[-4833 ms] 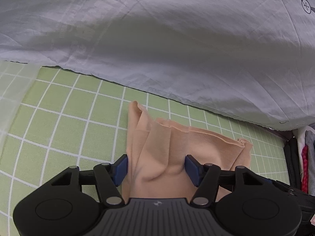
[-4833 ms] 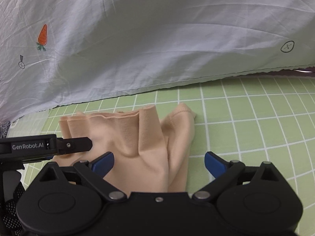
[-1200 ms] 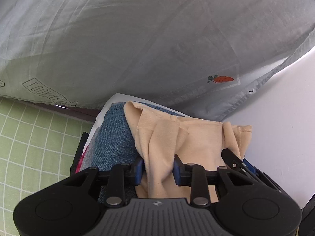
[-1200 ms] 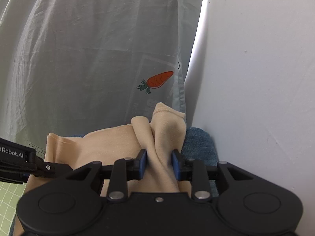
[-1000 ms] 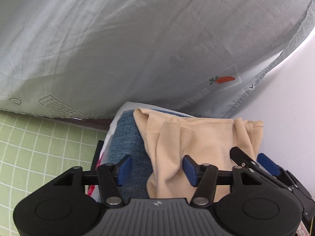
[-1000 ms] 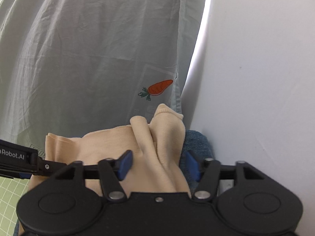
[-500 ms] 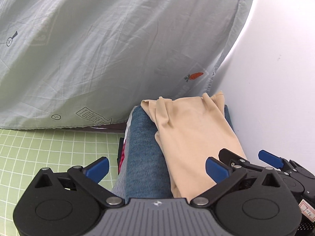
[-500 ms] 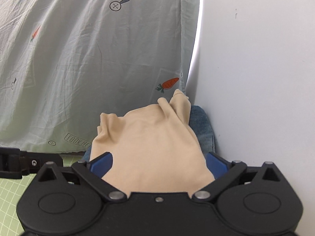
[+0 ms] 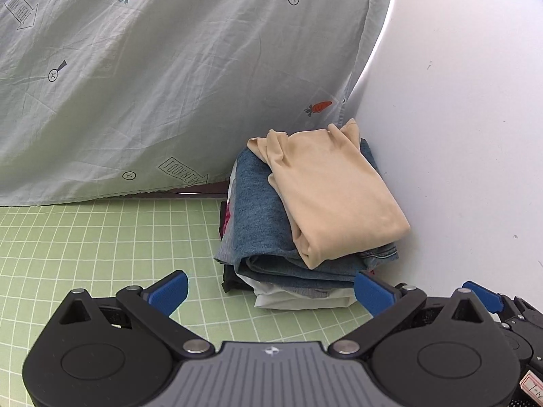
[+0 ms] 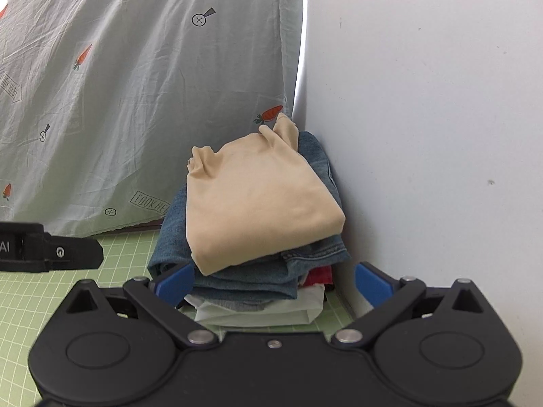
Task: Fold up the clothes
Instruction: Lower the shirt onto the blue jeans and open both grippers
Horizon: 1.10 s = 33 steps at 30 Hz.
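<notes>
Folded beige garment point(image 9: 334, 200), soft matte knit with rounded fold edges and two small bunched peaks at the far end, lying on top of the clothes stack point(image 9: 271, 237) in the corner. Beneath it, folded blue denim point(image 9: 253, 203), coarser and speckled, with a stitched hem showing at the near right; under that, slivers of red, black and grey fabric and a flat white layer at the bottom. Stack resting on the green grid mat point(image 9: 85, 237), pressed close to the plain white wall point(image 9: 458, 135) and just in front of a thin, creased pale sheet point(image 9: 169, 68) printed with carrots, arrows and small circled crosses. Left gripper point(image 9: 270, 290) spread wide, blue pads well apart, gripping nothing, set back from the stack. Right gripper point(image 10: 274, 279) likewise spread wide and empty, its pads flanking the stack's near end without a visible pinch. Compared with a second ago: both grippers then pinched shut on the beige cloth, now let go and drawn back, with the garment left flat on the denim and the whole stack in view.
</notes>
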Each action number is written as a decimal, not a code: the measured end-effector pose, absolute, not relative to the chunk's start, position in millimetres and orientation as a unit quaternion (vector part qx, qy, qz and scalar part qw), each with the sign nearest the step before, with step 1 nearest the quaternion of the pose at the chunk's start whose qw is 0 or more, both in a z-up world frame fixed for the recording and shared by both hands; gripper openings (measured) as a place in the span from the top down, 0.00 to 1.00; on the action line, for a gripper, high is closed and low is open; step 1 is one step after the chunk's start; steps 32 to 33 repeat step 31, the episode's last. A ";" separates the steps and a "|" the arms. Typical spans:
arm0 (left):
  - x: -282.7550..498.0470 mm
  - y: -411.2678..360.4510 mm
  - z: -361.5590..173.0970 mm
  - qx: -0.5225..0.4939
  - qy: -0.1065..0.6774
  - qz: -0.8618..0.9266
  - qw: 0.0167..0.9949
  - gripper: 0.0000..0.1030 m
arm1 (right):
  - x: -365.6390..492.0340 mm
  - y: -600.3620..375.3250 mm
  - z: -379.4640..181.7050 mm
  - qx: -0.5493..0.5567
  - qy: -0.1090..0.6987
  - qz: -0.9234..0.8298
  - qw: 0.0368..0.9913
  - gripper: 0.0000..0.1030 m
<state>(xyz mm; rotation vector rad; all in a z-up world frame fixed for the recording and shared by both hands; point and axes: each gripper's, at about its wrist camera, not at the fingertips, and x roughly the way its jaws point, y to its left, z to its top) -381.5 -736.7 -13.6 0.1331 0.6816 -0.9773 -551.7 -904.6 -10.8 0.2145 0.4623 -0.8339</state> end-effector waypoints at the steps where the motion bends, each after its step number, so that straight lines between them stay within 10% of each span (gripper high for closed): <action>1: -384.5 -732.4 -13.5 0.064 0.320 -0.462 0.825 0.00 | -555.9 -900.0 -12.6 0.106 0.224 -0.404 0.880 0.01; 33: -438.4 -691.9 -34.4 0.158 0.290 -0.474 0.816 0.00 | -609.9 -840.0 -34.4 0.153 0.242 -0.435 0.854 0.01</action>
